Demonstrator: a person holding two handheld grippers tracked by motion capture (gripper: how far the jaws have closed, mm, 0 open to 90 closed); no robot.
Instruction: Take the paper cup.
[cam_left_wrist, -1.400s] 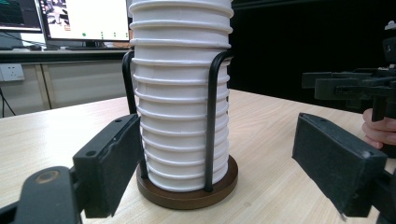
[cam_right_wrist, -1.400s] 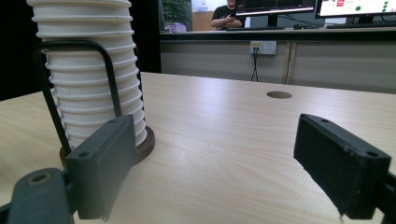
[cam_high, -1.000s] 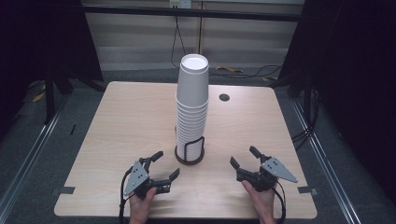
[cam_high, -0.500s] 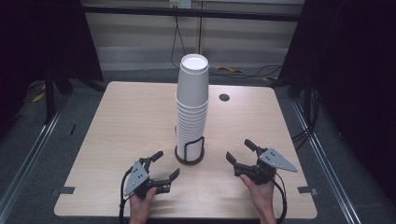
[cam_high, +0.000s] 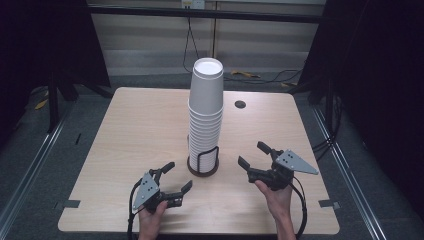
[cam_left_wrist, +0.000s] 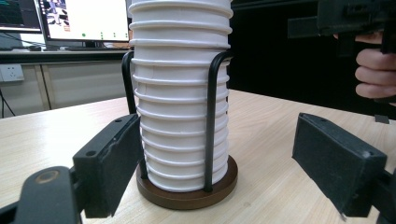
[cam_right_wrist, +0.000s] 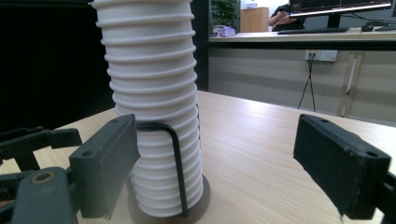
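Surface: a light wooden surface (cam_high: 125, 135) with dark curtains to either side and a pale wall with cables behind it.
Stack position: a tall stack of white paper cups (cam_high: 205, 112) stands upright near the middle of the surface, slightly toward the person's edge.
Container: a holder (cam_high: 203, 162) with a round brown base and black wire uprights carries the stack; the lowest cups sit inside the uprights.
Left hand-held gripper (cam_high: 170, 178): jaws spread apart, nothing between them; it lies to the near left of the holder, apart from it.
Right hand-held gripper (cam_high: 255, 155): jaws spread apart, nothing between them; it is to the right of the holder, apart from it.
Left gripper view: the stack (cam_left_wrist: 180, 88) stands ahead between the two jaws, nearer the left one.
Right gripper view: the stack (cam_right_wrist: 152, 93) stands ahead, partly behind the left jaw.
Cut off: both gripper views crop the top of the stack.
Hard to make out: the number of cups.
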